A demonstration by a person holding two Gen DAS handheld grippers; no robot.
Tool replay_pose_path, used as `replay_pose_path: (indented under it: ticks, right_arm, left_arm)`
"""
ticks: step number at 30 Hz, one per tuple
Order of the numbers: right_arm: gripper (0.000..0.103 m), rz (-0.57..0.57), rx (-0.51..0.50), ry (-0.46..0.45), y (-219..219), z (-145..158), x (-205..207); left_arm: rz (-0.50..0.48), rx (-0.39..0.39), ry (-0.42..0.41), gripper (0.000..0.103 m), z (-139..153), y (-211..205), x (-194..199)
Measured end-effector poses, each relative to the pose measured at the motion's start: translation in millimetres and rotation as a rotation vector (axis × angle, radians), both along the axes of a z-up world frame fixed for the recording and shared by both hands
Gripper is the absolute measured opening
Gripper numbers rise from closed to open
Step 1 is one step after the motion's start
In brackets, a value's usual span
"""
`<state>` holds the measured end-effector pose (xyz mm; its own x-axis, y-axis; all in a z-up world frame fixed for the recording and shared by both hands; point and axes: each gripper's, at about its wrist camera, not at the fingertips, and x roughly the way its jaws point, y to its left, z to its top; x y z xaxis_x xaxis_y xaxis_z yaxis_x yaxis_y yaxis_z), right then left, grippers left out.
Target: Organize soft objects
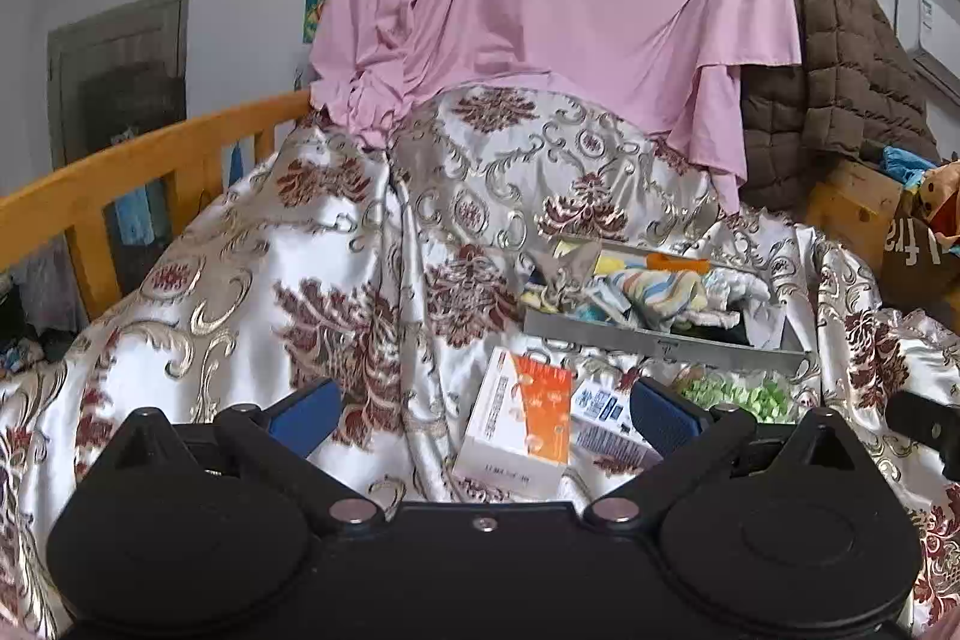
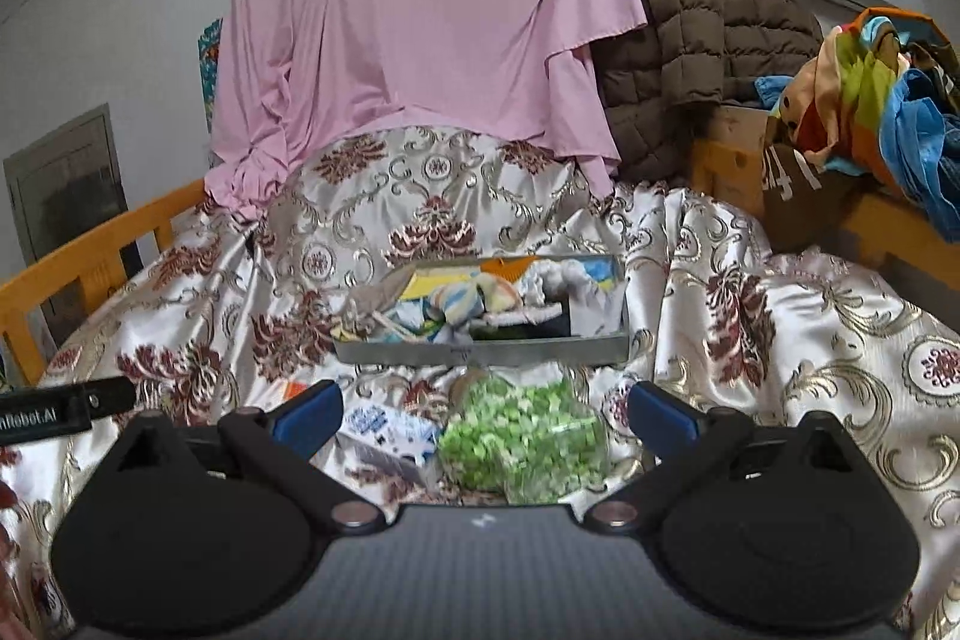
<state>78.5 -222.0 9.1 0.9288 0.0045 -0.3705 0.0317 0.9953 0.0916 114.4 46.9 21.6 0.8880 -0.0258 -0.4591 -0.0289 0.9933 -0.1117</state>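
The tray (image 2: pixel 480 352), a shallow grey metal one, is sitting on the patterned bedspread (image 2: pixel 810 340) near the middle of the bed, and soft items are lying piled inside it: a striped cloth (image 2: pixel 465 304) at centre, a white plush piece (image 2: pixel 564 280) toward its right end, and yellow and orange fabric behind them. Just in front of the tray, a clear bag of green pieces (image 2: pixel 522 436) is resting on the bedspread, with a blue-and-white box (image 2: pixel 390 430) just to its left. An orange-and-white box (image 1: pixel 519 424) is lying further left, beside the blue-and-white one. The right gripper (image 2: pixel 480 418) is hovering over the bag with its jaws spread wide, gripping nothing. The left gripper (image 1: pixel 480 415) is hovering over the orange-and-white box, also released and empty. A pink sheet (image 2: pixel 420 10) is hanging behind the bed, with a brown quilted jacket (image 2: pixel 690 28) draped to its right. A wooden rail (image 1: pixel 150 160) is running along the left side of the bed.
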Motion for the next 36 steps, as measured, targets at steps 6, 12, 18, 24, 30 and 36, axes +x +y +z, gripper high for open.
replay_pose_path:
  ticks: [6, 12, 18, 24, 30, 36]
  right_arm:
    - [0.103, -0.006, -0.016, 0.034, 4.2, -17.5, -7.3]
    - [0.103, -0.007, -0.007, 0.083, 7.6, -38.1, -13.5]
    - [0.103, -0.002, -0.004, 0.074, 6.9, -40.4, -19.0]
    - [0.103, -0.007, 0.002, 0.104, 6.7, -44.5, -14.2]
    - [0.103, -0.012, -0.008, 0.13, 9.2, -46.9, -9.2]
    - [0.103, -0.016, 0.001, 0.146, 8.1, -48.7, -5.0]
  left_arm:
    - [0.001, 0.027, 0.055, 0.102, -10.4, -4.6, -7.7]
    - [-0.018, 0.064, 0.076, 0.102, -14.2, -9.3, -12.2]
    - [-0.023, 0.07, 0.124, 0.102, -19.2, -13.9, -12.1]
    - [-0.04, 0.114, 0.208, 0.102, -33.5, -20.8, -8.3]
    - [-0.037, 0.111, 0.237, 0.102, -39.0, -22.3, -4.6]
    - [-0.028, 0.122, 0.264, 0.102, -43.2, -24.6, -1.0]
